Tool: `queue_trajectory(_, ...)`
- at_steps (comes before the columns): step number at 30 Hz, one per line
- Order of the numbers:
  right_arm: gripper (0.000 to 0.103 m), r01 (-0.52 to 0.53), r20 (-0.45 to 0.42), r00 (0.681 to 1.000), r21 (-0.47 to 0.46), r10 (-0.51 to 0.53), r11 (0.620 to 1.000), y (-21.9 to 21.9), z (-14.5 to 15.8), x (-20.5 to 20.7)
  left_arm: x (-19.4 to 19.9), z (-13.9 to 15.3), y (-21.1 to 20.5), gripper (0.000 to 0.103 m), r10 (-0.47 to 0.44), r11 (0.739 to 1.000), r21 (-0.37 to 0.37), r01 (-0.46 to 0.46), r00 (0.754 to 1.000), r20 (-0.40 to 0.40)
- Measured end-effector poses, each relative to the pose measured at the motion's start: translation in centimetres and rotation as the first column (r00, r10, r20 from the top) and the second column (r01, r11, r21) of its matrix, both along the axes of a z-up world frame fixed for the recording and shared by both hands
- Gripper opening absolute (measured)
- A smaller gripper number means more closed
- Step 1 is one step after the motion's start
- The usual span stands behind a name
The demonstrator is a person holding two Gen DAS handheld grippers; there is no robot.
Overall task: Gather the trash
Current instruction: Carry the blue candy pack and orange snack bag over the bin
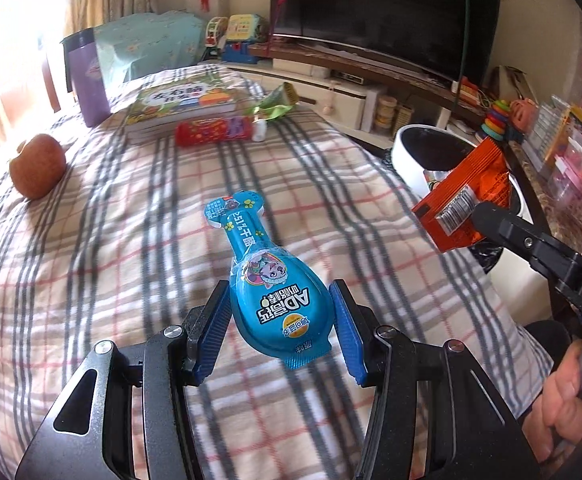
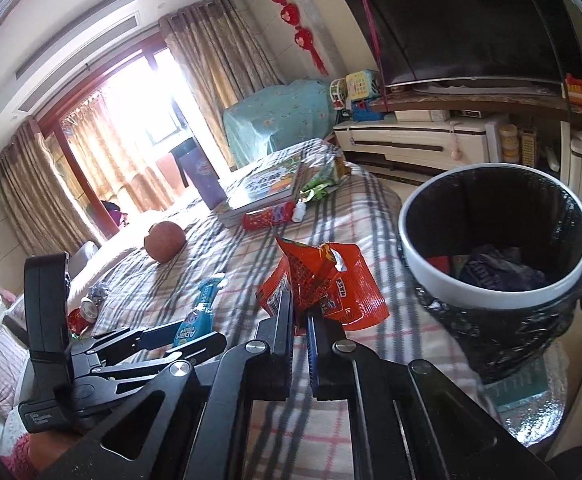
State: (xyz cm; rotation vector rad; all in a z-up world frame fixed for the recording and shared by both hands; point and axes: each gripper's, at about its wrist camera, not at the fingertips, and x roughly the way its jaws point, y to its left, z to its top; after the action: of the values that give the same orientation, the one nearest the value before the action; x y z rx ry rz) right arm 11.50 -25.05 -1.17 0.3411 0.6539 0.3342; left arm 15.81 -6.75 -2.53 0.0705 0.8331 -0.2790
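Left wrist: each tool [image 1: 281, 334] [image 2: 301, 314] clamps one wrapper (blue [image 1: 269, 300], orange [image 2: 323, 284]).

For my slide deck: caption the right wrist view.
Right gripper shut on an orange wrapper, beside the bin; left gripper holds a blue packet above the plaid bed.

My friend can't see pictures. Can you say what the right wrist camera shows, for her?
The right gripper pinches a crinkly orange snack wrapper above a checked blanket, close to a round white bin lined with a black bag that already holds some rubbish. To its left, the left gripper holds a blue bottle-shaped plastic packet.
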Motion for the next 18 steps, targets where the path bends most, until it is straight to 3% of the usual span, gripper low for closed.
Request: queue_trajectory(18,0.005,0.105,-0.014,0.994,-0.031,-0.105,0.994,-5.3,0.7,0.0,1.6,1.2,-6.0,0.049,-0.135,0.990,-0.040,0.135,0.991,0.004)
